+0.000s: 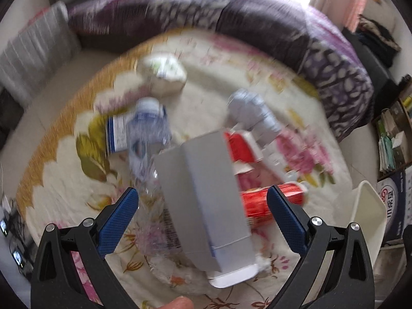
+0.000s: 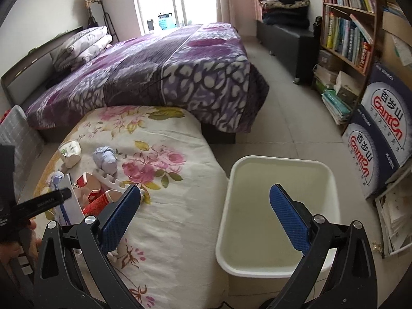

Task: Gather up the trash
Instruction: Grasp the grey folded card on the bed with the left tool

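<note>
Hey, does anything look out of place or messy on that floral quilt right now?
Yes. Trash lies scattered on the floral quilt: a grey carton tilted across a crushed clear bottle, red wrappers, a crumpled grey wad and a tipped paper cup. The white bin beside it looks empty.

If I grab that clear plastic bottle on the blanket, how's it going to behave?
The bottle looks empty and crumpled, so it's probably very light and will likely buckle under the pads rather than resist. Its clear plastic may be slippery. It lies on its side, partly under the grey box, so it might roll or drag that box when pulled.
</note>
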`<action>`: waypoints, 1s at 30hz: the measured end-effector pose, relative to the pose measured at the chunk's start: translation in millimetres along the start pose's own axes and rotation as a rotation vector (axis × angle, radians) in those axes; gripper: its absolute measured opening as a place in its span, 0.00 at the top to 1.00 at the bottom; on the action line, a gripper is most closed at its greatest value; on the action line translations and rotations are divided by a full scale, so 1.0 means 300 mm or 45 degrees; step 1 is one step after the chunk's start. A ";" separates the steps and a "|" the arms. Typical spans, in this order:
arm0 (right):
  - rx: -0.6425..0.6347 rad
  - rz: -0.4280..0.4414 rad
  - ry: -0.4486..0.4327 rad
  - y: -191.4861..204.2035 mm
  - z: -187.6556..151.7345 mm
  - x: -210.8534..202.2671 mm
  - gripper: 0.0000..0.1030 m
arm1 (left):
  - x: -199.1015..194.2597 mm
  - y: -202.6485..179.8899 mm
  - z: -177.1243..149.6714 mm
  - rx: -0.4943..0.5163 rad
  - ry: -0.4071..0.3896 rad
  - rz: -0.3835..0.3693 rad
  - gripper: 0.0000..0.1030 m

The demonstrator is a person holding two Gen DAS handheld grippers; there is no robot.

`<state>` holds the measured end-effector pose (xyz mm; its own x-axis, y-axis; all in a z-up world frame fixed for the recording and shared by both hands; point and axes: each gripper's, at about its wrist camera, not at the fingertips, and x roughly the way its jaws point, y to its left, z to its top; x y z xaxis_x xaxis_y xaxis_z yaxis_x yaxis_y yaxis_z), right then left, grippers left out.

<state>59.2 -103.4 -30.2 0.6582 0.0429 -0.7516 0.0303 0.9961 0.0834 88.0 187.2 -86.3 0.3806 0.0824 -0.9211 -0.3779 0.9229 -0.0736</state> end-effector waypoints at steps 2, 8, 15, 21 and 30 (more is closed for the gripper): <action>0.013 0.007 0.021 -0.002 -0.015 0.032 0.07 | 0.034 0.018 0.001 -0.027 0.053 -0.026 0.06; 0.029 0.019 0.130 -0.010 -0.052 0.126 0.07 | 0.090 -0.011 0.018 0.031 0.052 -0.011 0.07; 0.114 0.095 0.227 -0.005 -0.046 0.186 0.07 | 0.101 -0.068 0.009 0.185 0.000 -0.005 0.38; 0.167 0.227 0.347 0.058 -0.079 0.231 0.07 | 0.050 0.005 0.023 0.143 0.025 -0.213 0.41; 0.024 0.360 0.403 0.285 -0.115 0.243 0.07 | -0.114 0.153 0.092 -0.013 -0.142 -0.312 0.43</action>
<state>83.6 -12.3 -100.5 0.3793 0.3387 -0.8610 -0.1024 0.9402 0.3248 80.9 237.2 -47.6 0.5520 -0.1016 -0.8276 -0.2716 0.9165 -0.2937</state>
